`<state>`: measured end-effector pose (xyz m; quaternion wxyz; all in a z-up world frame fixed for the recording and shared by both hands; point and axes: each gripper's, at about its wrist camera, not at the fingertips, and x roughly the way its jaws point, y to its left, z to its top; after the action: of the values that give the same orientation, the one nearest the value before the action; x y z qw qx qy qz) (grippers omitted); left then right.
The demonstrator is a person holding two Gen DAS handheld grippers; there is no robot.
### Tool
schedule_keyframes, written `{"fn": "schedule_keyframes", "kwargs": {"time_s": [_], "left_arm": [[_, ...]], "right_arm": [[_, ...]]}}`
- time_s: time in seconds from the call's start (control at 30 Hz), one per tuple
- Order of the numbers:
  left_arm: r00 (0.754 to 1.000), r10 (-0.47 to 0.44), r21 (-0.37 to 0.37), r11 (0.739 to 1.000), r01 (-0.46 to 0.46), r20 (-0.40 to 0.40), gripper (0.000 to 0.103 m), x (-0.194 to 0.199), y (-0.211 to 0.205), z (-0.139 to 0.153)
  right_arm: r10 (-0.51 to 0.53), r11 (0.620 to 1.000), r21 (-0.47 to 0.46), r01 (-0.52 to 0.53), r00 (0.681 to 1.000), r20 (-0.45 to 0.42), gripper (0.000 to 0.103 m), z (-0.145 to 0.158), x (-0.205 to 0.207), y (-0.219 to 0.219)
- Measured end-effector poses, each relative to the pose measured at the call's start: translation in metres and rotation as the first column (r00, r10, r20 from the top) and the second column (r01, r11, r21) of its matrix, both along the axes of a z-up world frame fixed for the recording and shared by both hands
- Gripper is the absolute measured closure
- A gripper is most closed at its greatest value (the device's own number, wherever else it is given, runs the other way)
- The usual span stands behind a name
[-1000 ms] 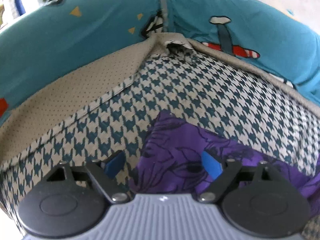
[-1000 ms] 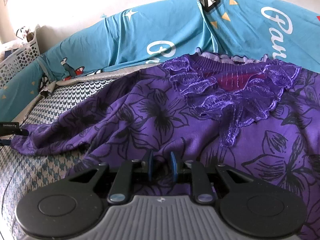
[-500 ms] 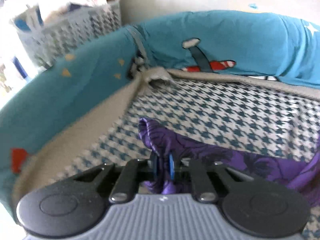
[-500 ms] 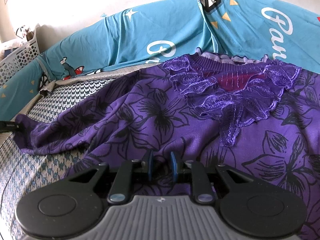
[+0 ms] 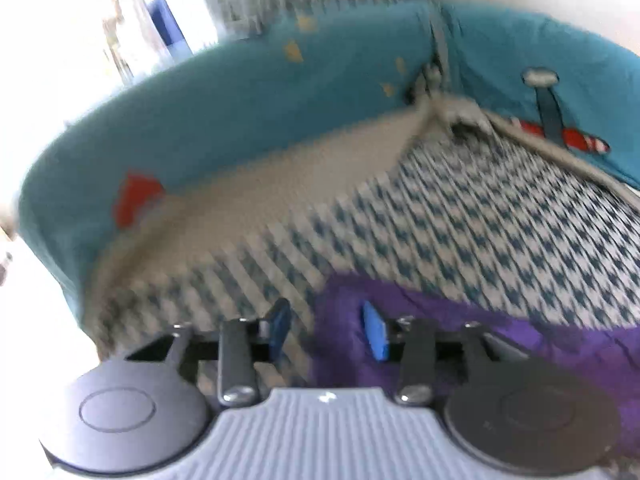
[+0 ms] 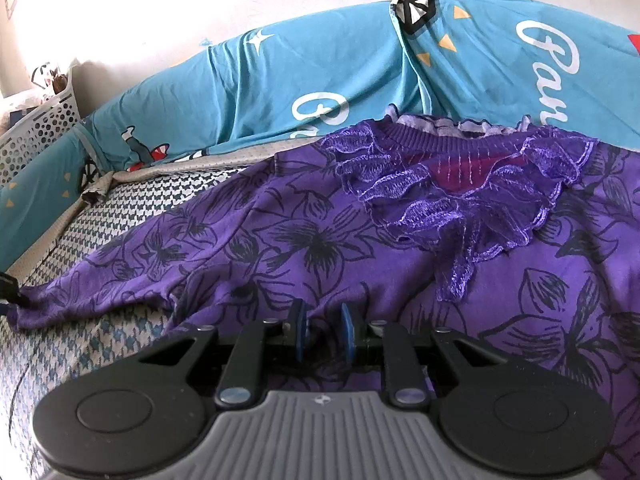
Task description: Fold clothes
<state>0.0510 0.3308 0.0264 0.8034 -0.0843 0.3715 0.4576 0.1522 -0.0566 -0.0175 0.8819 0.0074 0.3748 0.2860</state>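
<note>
The purple floral-print blouse with a lace ruffle collar (image 6: 400,240) lies spread on the blue-and-white houndstooth bed cover (image 6: 132,208), bounded by a teal printed padded bumper (image 6: 248,92); a white perforated plastic basket (image 6: 40,128) stands beyond. The left claw (image 5: 326,330) is opening, the sleeve end beneath it unpinched. The right claw (image 6: 322,332) stands narrow, clamping a fold of blouse fabric.

left claw (image 5: 326,330) tilts downward with jaws opening; right claw (image 6: 322,330) stands nearly closed, pinching cloth.
</note>
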Motion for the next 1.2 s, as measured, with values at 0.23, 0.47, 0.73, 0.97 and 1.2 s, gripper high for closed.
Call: {"fn": "schedule_keyframes", "kwargs": {"time_s": [0.23, 0.47, 0.73, 0.97, 1.2], "left_arm": [[0.992, -0.087, -0.015, 0.996, 0.089, 0.09, 0.056, 0.01, -0.013, 0.011], [0.965, -0.257, -0.019, 0.966, 0.259, 0.055, 0.05, 0.035, -0.053, 0.0], [0.911, -0.405, -0.098, 0.912, 0.398, -0.077, 0.04, 0.059, -0.09, -0.03], [0.897, -0.402, -0.103, 0.915, 0.389, -0.185, 0.026, 0.064, -0.104, -0.047], [0.926, -0.367, -0.104, 0.928, 0.358, -0.086, 0.022, 0.06, -0.117, -0.023]], "right_arm": [[0.014, 1.0, 0.0, -0.014, 1.0, -0.012, 0.084, -0.001, -0.002, 0.002], [0.028, 1.0, -0.012, -0.028, 1.0, -0.013, 0.084, -0.004, -0.003, 0.005], [0.03, 0.998, -0.045, -0.032, 0.999, -0.037, 0.073, -0.008, -0.007, 0.007], [0.045, 0.997, -0.066, -0.05, 0.997, -0.07, 0.07, -0.007, -0.014, 0.003], [0.047, 0.994, -0.093, -0.052, 0.997, -0.055, 0.069, 0.003, -0.021, -0.012]]}}
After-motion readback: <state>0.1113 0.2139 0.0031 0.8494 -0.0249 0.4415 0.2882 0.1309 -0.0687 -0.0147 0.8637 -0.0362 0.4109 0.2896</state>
